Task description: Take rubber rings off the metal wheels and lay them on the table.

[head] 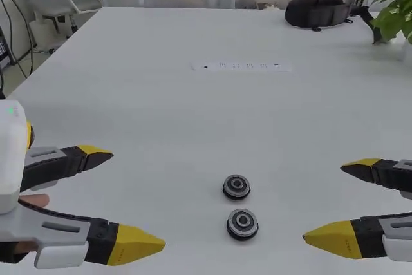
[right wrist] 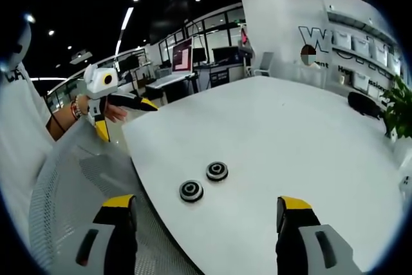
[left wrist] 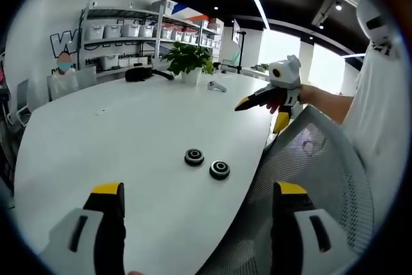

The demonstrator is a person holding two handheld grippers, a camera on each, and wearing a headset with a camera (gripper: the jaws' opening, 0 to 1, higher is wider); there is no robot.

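Black rubber rings (head: 225,188) are on both metal wheels (head: 243,223), which lie on the surface (head: 193,114). My left gripper (head: 138,199) and right gripper (head: 322,202) hover either side of the wheels, fingers (head: 132,244) wide open and empty, so I can reach in.

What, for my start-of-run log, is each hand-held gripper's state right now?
Left hand-held gripper: open, holding nothing.
Right hand-held gripper: open, holding nothing.
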